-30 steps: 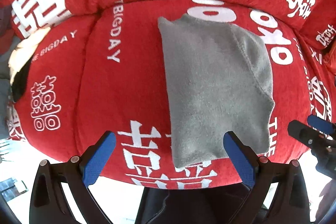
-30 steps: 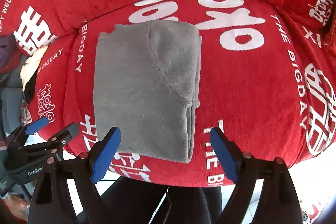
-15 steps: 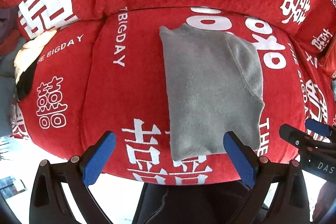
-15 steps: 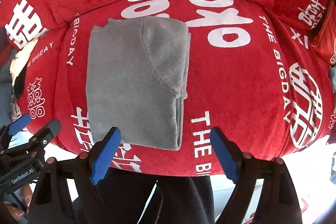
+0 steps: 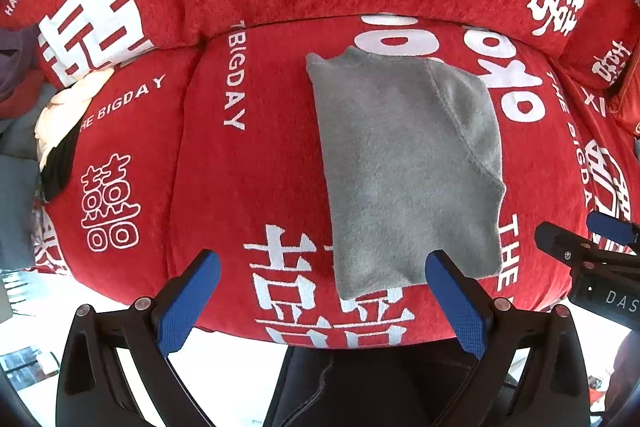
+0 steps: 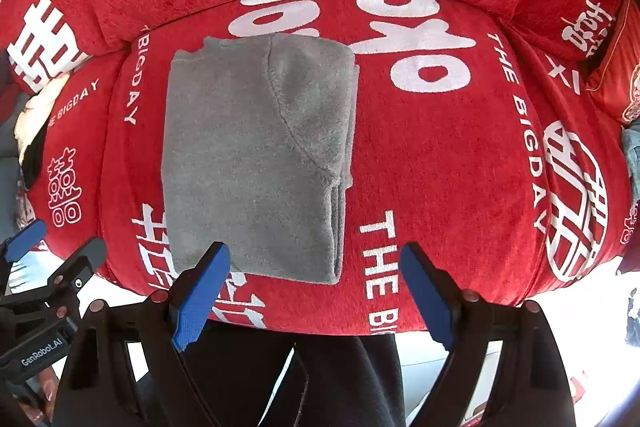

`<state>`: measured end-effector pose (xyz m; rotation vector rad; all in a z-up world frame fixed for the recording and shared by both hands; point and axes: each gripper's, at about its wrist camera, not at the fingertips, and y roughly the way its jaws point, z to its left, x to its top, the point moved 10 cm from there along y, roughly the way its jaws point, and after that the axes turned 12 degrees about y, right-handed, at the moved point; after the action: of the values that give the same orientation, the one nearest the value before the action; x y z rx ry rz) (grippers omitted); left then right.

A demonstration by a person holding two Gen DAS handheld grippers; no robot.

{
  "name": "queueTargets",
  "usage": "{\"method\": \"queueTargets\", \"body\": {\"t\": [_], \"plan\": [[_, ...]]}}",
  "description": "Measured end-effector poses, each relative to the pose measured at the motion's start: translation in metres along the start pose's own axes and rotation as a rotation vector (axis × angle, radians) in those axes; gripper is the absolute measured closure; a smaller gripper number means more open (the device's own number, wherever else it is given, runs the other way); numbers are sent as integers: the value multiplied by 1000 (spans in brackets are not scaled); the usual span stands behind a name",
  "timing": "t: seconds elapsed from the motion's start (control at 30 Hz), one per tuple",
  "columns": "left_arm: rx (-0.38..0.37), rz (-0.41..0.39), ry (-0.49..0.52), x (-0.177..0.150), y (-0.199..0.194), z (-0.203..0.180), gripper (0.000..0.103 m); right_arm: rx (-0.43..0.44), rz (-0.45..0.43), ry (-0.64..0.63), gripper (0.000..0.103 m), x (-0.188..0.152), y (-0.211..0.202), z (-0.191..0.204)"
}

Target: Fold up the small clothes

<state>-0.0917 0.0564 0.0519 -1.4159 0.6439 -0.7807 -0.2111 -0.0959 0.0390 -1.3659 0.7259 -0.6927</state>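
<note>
Item: grey fleece garment (image 5: pixel 408 167), folded into a rough rectangle, nap soft and matted, a curved seam running across its upper layer, stacked layers showing along the 3 o'clock edge in our right wrist view (image 6: pixel 256 155).

Location: flat on a red plush sofa cover (image 5: pixel 248 171) printed with white characters and "THE BIGDAY" lettering.

Left gripper (image 5: pixel 320 291): black frame, blue ribbed pads, fingers (image 5: pixel 188 301) spread wide and empty; the garment's near hem sits at 12 to 1 o'clock, above and clear of them.

Right gripper (image 6: pixel 316 291): fingers likewise wide apart, holding nothing; garment at 11 o'clock, its hem just behind the left pad.

Surroundings: a heap of cream and dark clothes (image 5: pixel 60 131) at 9 o'clock; our dark trousers (image 6: pixel 328 379) at 6 o'clock.
</note>
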Motion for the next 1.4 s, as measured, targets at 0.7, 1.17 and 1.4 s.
{"method": "queueTargets", "body": {"t": [0.7,1.17,1.4], "plan": [[-3,-20,-20,1,-8,1,1,-12,10,-15,14,-5,3,3],[24,-12,-14,3,-4,3,1,-8,11,-49,14,-1,5,9],[25,-3,-17,2,-2,1,1,-8,13,-50,14,0,6,9]]}}
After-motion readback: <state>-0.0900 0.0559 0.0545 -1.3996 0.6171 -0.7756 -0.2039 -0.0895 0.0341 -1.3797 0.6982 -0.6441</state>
